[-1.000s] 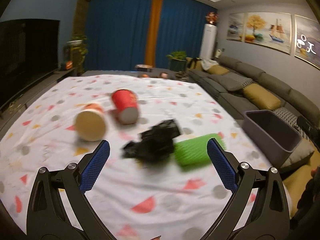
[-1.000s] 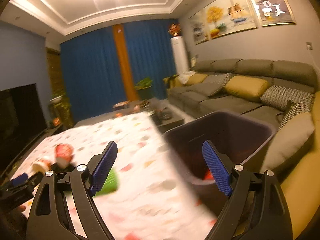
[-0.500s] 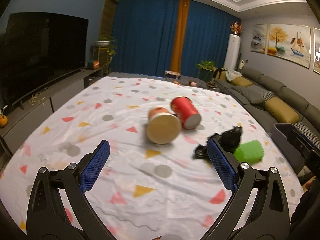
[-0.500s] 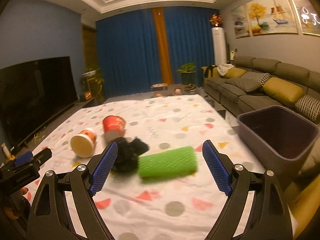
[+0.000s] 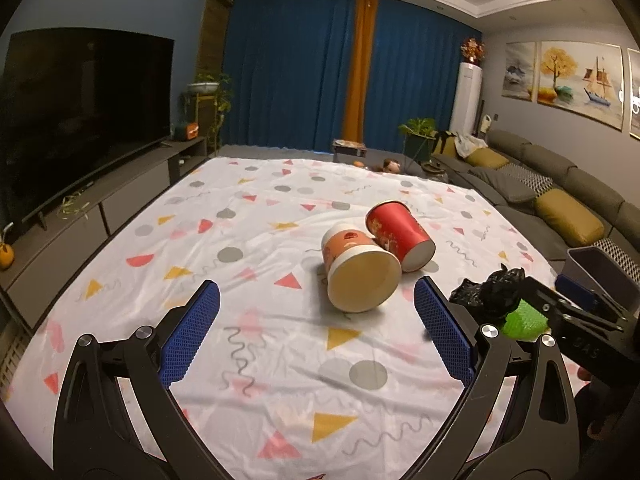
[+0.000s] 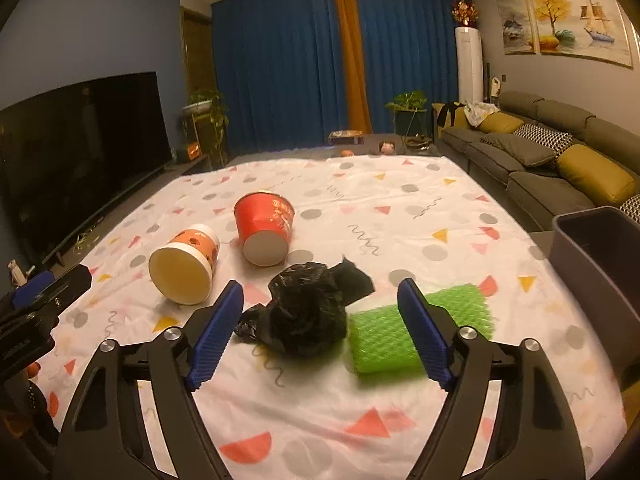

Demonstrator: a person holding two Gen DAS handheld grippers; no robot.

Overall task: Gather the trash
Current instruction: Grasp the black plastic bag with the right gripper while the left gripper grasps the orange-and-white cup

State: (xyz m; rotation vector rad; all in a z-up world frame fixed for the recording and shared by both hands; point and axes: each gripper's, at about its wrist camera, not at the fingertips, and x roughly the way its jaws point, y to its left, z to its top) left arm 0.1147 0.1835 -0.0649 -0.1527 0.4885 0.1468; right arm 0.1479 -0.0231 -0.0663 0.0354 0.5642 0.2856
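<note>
From the left wrist camera, the left gripper (image 5: 316,330) hangs spread wide over the patterned tablecloth (image 5: 240,248), gripping nothing. Just beyond its fingertips an orange-and-cream cup (image 5: 358,272) lies tipped on its side, touching a red cup (image 5: 398,236) behind it, also tipped. To the right a crumpled black bag (image 5: 490,294) and a green mesh roll (image 5: 522,322) are partly hidden behind the other tool. From the right wrist camera, the right gripper (image 6: 320,330) is likewise spread apart and empty, with the black bag (image 6: 308,316) between its fingers and the green mesh roll (image 6: 404,332) beside it, seemingly touching, though blur makes that uncertain. A dark bin (image 6: 600,256) stands past the table's right edge.
</note>
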